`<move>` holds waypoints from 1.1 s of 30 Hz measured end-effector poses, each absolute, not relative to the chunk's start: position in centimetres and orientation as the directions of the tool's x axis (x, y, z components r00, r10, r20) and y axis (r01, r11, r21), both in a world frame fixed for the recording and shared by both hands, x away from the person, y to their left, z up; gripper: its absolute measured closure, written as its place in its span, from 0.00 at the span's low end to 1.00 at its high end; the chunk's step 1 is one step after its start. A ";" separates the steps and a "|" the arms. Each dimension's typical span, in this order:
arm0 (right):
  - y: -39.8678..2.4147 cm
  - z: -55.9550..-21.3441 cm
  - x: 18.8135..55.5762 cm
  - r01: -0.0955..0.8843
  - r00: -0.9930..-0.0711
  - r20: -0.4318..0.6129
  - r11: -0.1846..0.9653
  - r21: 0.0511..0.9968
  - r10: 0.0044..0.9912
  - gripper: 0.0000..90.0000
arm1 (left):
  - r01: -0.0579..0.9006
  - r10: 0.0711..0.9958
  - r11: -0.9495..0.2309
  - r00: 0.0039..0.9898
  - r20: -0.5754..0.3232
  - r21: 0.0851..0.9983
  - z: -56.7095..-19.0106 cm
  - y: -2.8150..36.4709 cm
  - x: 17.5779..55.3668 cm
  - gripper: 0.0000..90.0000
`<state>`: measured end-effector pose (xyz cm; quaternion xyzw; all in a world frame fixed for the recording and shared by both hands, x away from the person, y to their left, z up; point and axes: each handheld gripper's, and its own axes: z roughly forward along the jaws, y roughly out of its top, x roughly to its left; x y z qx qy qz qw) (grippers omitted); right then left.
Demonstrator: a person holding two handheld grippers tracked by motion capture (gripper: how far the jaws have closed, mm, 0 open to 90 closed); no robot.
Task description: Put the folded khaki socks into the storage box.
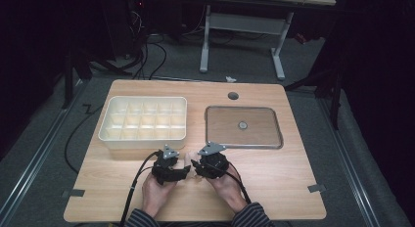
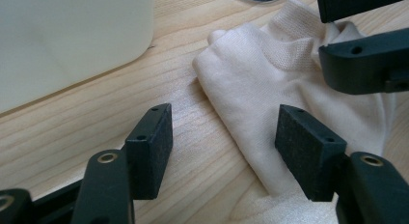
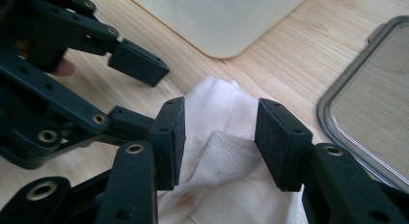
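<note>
Near the front edge of the surface [image 1: 274,188], about midway along it, both grippers meet over a cream sock [image 2: 270,89] that lies flat on the wood. The left gripper [image 2: 224,151] has its fingers [image 2: 154,147] spread wide apart: one pad stands over bare wood, the other over the near edge of the sock, and neither presses on it. The right gripper [image 3: 219,142] also has its fingers [image 3: 282,142] parted, standing either side of the sock's ribbed cuff, with a gap to the cloth on both sides, so nothing is gripped.

The high view shows the layout: the left gripper [image 1: 169,166] and right gripper [image 1: 211,161] almost touching, a white compartment box [image 1: 143,120] toward the rear left corner, and a clear lid [image 1: 243,126] toward the rear right. There the sock is a small pale patch between the black frames. The left gripper view shows the sock's smooth body and folded edge, with the box's wall just beyond. The right gripper view shows the cuff's weave and the lid's rim at its right edge
</note>
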<state>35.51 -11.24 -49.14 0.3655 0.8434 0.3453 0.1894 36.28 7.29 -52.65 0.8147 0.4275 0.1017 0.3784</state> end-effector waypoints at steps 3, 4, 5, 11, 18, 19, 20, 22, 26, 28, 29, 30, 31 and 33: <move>-11.7 -49.4 35.5 0.497 -0.650 -0.065 0.489 0.717 0.757 0.61 | 0.610 0.772 -0.360 0.619 -0.141 0.706 -52.7 7.3 36.2 0.44; -12.0 -49.5 35.5 0.501 -0.646 -0.065 0.487 0.716 0.760 0.61 | 0.608 0.772 -0.361 0.620 -0.139 0.707 -52.7 7.3 36.2 0.44; -12.2 -49.7 35.6 0.507 -0.643 -0.065 0.487 0.712 0.763 0.61 | 0.607 0.772 -0.359 0.620 -0.140 0.709 -52.7 7.3 36.2 0.45; -13.6 -50.5 35.5 0.529 -0.623 -0.060 0.476 0.702 0.780 0.61 | 0.597 0.776 -0.350 0.617 -0.134 0.722 -52.9 7.3 36.0 0.46; -14.7 -51.4 35.6 0.543 -0.610 -0.043 0.457 0.704 0.792 0.62 | 0.590 0.777 -0.351 0.617 -0.126 0.727 -53.0 7.3 35.9 0.46; -14.8 -51.4 35.6 0.541 -0.610 -0.042 0.455 0.707 0.792 0.62 | 0.589 0.777 -0.353 0.617 -0.123 0.727 -53.0 7.3 35.9 0.46; -14.9 -51.5 35.6 0.542 -0.607 -0.041 0.451 0.709 0.794 0.62 | 0.587 0.777 -0.357 0.619 -0.118 0.727 -53.0 7.3 35.9 0.46; -15.0 -51.8 35.5 0.542 -0.606 -0.034 0.444 0.714 0.795 0.62 | 0.583 0.776 -0.360 0.620 -0.112 0.729 -53.0 7.2 35.8 0.46; -15.4 -52.2 35.4 0.541 -0.603 -0.023 0.429 0.723 0.798 0.62 | 0.580 0.776 -0.355 0.620 -0.115 0.733 -53.1 7.3 35.8 0.46; -15.5 -52.4 35.3 0.538 -0.603 -0.017 0.423 0.729 0.797 0.62 | 0.582 0.778 -0.350 0.617 -0.118 0.734 -53.1 7.3 35.8 0.46; -15.5 -52.4 35.3 0.539 -0.603 -0.011 0.418 0.731 0.797 0.62 | 0.584 0.779 -0.349 0.616 -0.119 0.733 -53.0 7.3 35.8 0.46; -15.6 -52.5 35.4 0.540 -0.602 -0.009 0.416 0.732 0.798 0.62 | 0.586 0.778 -0.352 0.616 -0.120 0.730 -53.0 7.2 35.9 0.46; -15.6 -52.4 35.4 0.542 -0.601 -0.008 0.415 0.730 0.799 0.62 | 0.588 0.778 -0.352 0.617 -0.122 0.728 -53.0 7.3 35.9 0.46; -15.5 -52.3 35.3 0.541 -0.602 -0.013 0.420 0.728 0.798 0.62 | 0.592 0.777 -0.350 0.617 -0.128 0.726 -52.9 7.3 36.0 0.45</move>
